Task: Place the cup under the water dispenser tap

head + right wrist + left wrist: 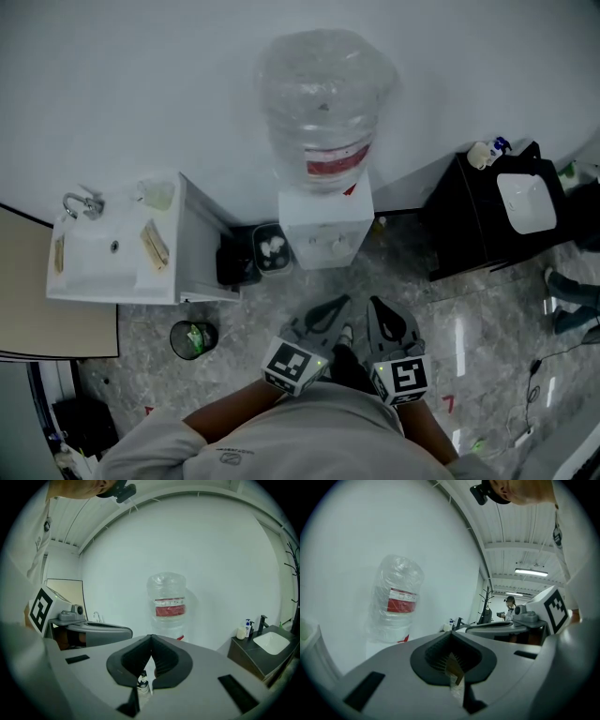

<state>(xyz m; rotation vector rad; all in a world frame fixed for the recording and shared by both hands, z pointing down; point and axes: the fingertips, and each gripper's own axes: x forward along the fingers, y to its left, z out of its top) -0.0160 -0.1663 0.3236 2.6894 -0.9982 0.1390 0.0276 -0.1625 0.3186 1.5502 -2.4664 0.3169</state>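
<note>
Water dispenser (325,230) with its large bottle (319,103), seen from above against the wall. Left gripper (339,305) and right gripper (375,305) are held side by side in front of the dispenser, close to the person's body and well short of it. Both have their jaws closed tip to tip and grasp nothing; only floor shows through the slits. No cup is in either gripper, and the taps (326,246) are too small to show whether a cup stands beneath them. Progress therefore cannot be judged: the cup is either still to be fetched or already placed. A dark bin (272,251) stands just left of the dispenser, with a white sink cabinet (94,289) further left and a black cabinet (464,230) to the right. The floor between the grippers and the dispenser looks unobstructed.
</note>
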